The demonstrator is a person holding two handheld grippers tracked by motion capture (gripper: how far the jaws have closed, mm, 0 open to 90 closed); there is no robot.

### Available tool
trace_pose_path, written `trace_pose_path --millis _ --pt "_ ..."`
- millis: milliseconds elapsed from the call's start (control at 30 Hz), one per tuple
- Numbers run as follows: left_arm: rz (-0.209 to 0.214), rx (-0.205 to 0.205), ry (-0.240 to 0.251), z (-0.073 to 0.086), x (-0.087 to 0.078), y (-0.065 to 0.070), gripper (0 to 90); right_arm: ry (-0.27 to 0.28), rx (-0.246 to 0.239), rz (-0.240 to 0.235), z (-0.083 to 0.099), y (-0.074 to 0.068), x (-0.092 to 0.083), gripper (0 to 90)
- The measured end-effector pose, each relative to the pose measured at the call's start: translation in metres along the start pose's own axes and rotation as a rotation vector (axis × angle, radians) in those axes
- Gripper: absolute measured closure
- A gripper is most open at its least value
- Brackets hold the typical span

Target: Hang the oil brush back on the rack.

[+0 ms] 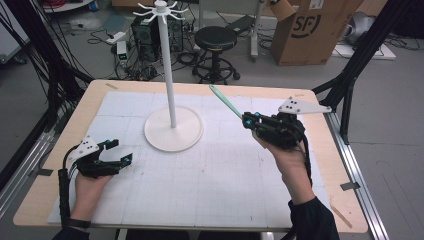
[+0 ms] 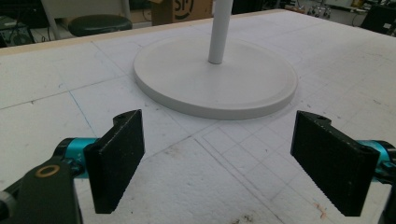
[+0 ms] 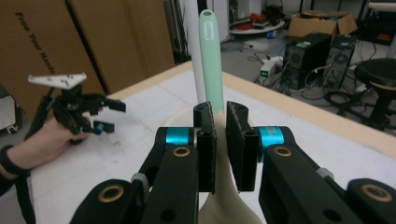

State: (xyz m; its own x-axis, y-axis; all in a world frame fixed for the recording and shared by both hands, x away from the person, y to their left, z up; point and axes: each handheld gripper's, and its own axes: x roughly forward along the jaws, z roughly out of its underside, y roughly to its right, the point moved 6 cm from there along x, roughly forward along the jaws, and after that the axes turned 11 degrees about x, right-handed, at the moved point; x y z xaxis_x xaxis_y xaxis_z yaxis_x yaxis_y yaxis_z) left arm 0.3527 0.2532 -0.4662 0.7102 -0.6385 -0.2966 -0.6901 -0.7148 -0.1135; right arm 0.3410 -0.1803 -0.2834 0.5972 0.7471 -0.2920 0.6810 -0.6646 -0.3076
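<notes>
- Your right gripper [image 1: 248,120] sits over the right side of the desk [image 1: 95,96], raised off the white gridded mat [image 1: 225,170], jaws pinching a spatula [image 1: 226,102].
- Right gripper view: the jaws are nearly closed on the spatula's [image 3: 211,60] mint-green handle just above its cream blade end; the handle sticks up past the jaw tips, tilted slightly.
- High view: the green handle points up-left toward the desk's far edge, its tip near the white stand's pole but apart from it.
- Your left gripper [image 1: 116,151] is at the left-front of the mat, held in your left hand [image 1: 90,187], jaws spread wide with nothing between them.
- Left gripper view: both black pads [image 2: 116,156] hang just above the mat, aimed at the stand's round base [image 2: 215,84].
- The white hanger stand [image 1: 170,75] is upright at mid-desk, with a round base and hook arms at the top; it lies between your two grippers, touching neither.
- Your right hand [image 1: 287,157] grips the right gripper body, with the grey three-cornered plate [image 1: 302,106] on top.
- Beyond the desk: black stool [image 1: 215,45], cardboard box [image 1: 312,27], computer towers [image 1: 147,32] and cables on the floor.
</notes>
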Motion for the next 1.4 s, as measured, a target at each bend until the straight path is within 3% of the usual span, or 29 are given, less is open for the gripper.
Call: trace_pose_path --millis 600,1000,1400 --pt "0.004 0.004 0.0 0.0 0.0 0.001 18.2 0.042 -0.045 -0.055 -0.069 -0.018 0.009 82.8" --pt "0.004 0.01 -0.001 0.0 0.0 0.001 18.3 0.036 -0.078 -0.084 -0.101 -0.028 0.016 82.8" --pt "0.005 0.017 -0.005 0.0 0.0 0.001 18.3 0.063 -0.1 -0.08 -0.129 -0.037 0.021 82.8"
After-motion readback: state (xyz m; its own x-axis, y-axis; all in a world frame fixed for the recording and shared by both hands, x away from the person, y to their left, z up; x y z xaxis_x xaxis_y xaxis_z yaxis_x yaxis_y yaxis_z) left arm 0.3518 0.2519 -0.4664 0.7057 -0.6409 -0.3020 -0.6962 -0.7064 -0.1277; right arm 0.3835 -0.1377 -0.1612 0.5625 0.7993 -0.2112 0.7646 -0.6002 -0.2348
